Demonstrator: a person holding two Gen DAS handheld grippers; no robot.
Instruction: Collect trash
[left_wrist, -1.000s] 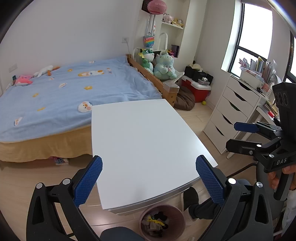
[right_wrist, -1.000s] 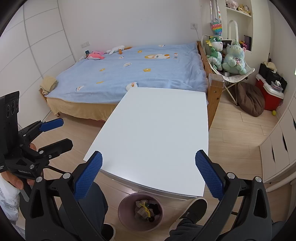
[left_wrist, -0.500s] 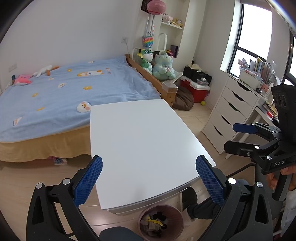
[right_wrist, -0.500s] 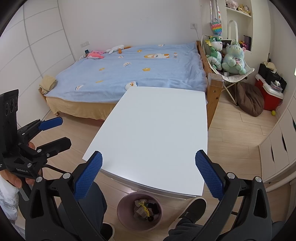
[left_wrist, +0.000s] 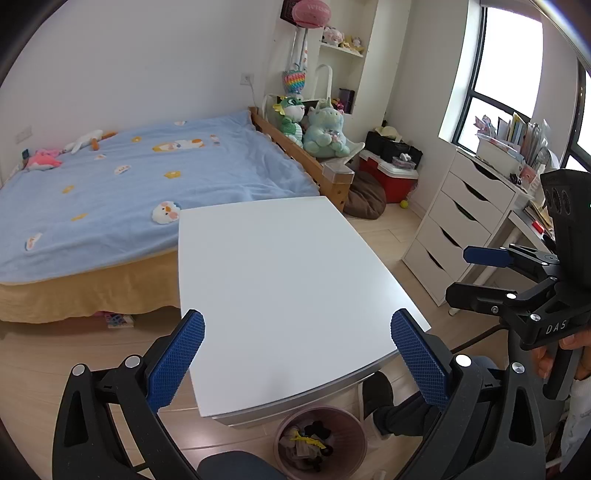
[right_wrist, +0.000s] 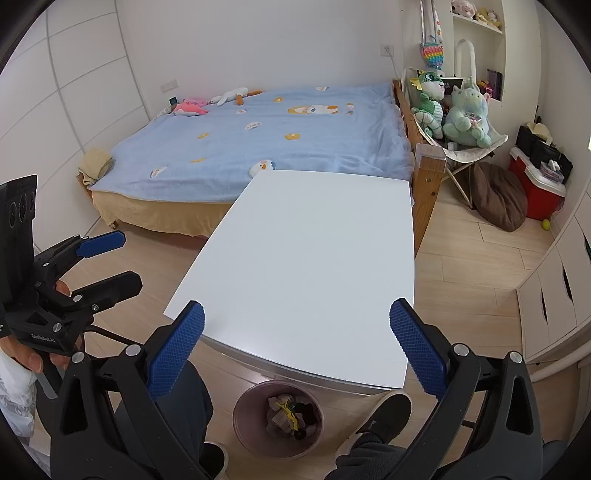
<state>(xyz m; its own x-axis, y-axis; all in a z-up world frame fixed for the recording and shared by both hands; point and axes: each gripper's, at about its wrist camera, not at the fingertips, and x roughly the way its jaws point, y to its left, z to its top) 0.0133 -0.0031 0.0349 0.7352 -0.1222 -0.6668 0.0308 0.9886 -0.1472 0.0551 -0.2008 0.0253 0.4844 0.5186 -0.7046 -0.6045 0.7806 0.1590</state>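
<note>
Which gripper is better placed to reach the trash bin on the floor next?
Neither clearly. The left gripper and right gripper are both open, empty, above the white table, with the bin just below each; perhaps the right, slightly.

Ahead of my left gripper (left_wrist: 297, 354) the white table (left_wrist: 280, 273) is bare from near edge to far, so I see open room over its top. My right gripper (right_wrist: 295, 350) has the same bare surface in front of it. Both sets of jaws stand wide apart with nothing between them. Below them, under the table's near edge, the pink waste bin (right_wrist: 243, 428) sits open-topped between the person's shoes (right_wrist: 388, 410). Past the table's far edge the bed (right_wrist: 258, 147) closes off the way; the wooden bed frame (right_wrist: 424, 192) stands at the far right corner.
</note>
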